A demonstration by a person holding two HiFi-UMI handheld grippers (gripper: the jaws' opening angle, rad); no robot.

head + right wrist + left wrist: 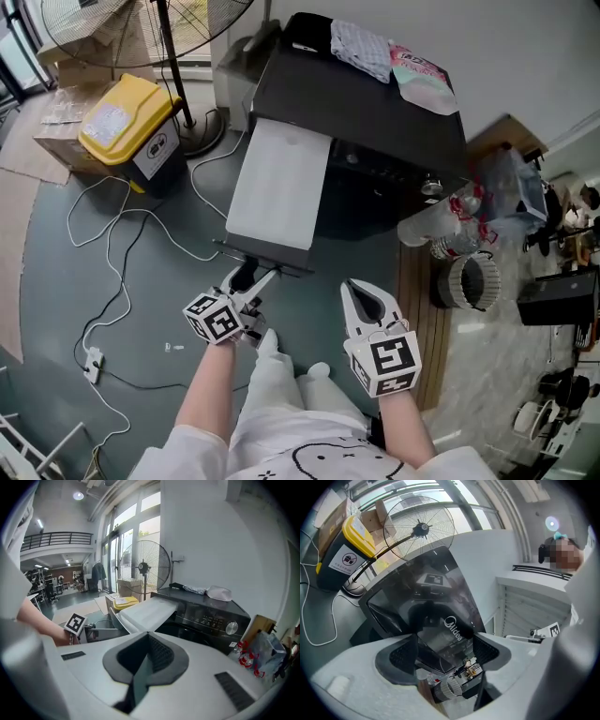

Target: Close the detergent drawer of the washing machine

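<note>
The black washing machine (375, 103) stands ahead of me with its long white detergent drawer (278, 183) pulled far out toward me. Its glossy black front panel (267, 258) carries a logo in the left gripper view (454, 627). My left gripper (251, 278) is right at that panel, jaws open, and the panel's edge lies in the gap between the pads (401, 656). My right gripper (361, 295) hangs to the right of the drawer, shut on nothing. From the right gripper view the drawer (147, 611) juts left out of the machine (211, 613).
A yellow-lidded bin (131, 122) and a fan stand (202, 131) sit left of the machine, with white cables (112, 272) across the floor. A folded cloth (361, 47) and a packet lie on the machine's top. At the right, a wooden board (417, 309) and a cluttered counter (506, 244).
</note>
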